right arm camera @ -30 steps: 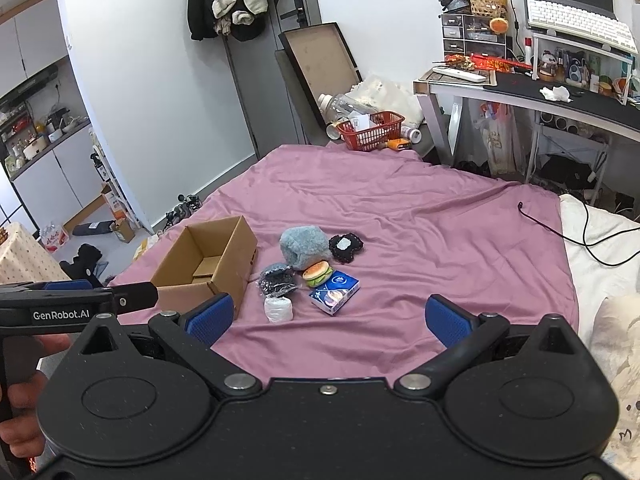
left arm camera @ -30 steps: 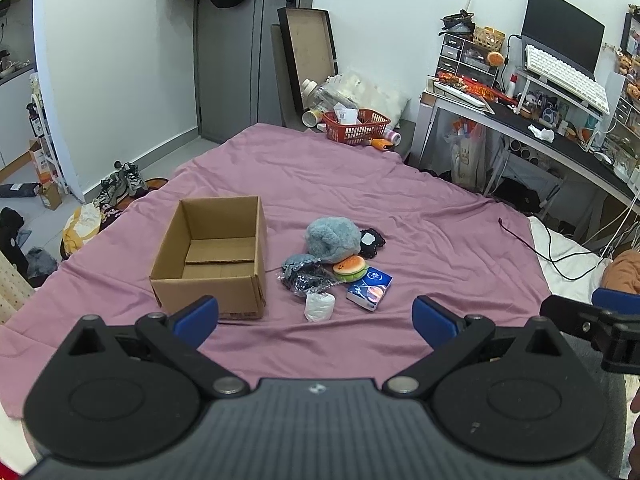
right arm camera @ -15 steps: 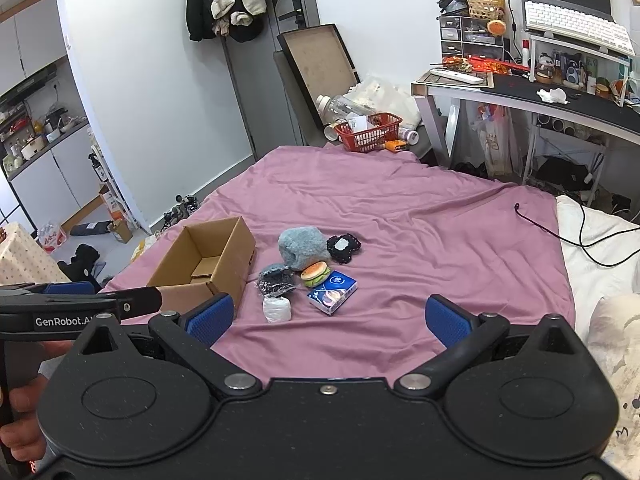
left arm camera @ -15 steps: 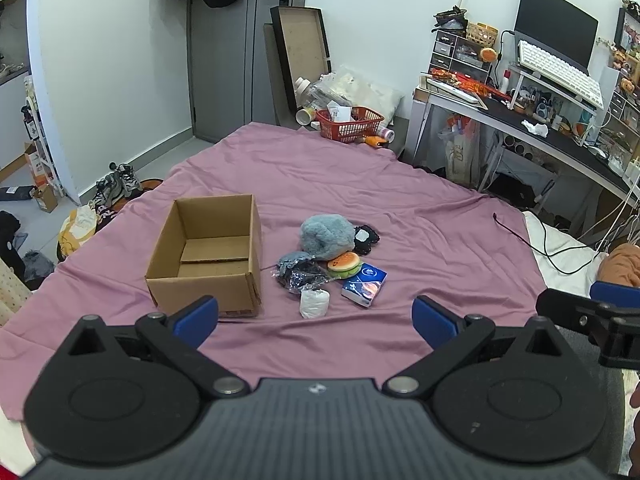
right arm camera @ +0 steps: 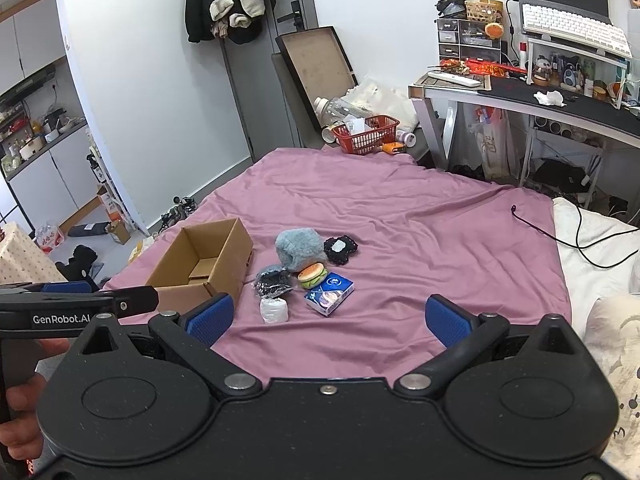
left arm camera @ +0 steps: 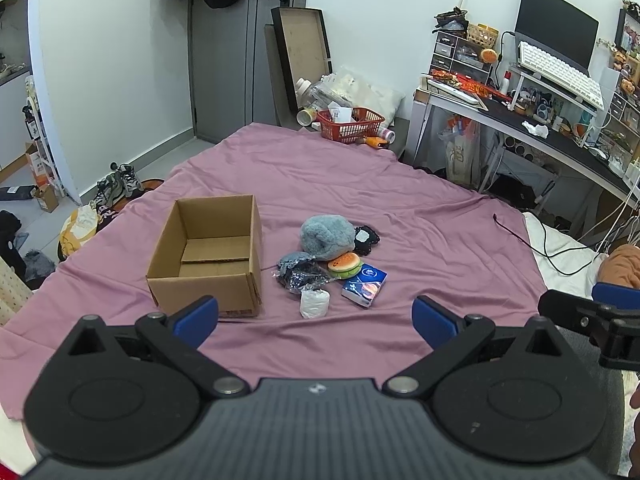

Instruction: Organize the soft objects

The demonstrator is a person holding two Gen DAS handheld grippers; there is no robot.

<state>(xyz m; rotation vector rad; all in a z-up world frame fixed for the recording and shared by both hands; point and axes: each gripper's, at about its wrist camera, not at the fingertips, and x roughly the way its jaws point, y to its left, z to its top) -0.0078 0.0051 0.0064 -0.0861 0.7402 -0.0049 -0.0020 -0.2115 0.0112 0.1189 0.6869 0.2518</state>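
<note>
An open, empty cardboard box stands on the purple bedsheet. Just to its right lies a small pile: a grey-blue fluffy plush, a black fuzzy item, a burger toy, a blue tissue pack, a dark crinkly bag and a white roll. My left gripper and right gripper both hover open, near the bed's front edge, short of the pile, holding nothing.
A red basket and bottles sit beyond the bed's far end. A cluttered desk stands at the right. A black cable trails over the sheet's right side. Shoes and bags lie on the floor at the left.
Both views have shifted only slightly; the box and pile sit a little lower and closer in the left wrist view. Both grippers stay open.
</note>
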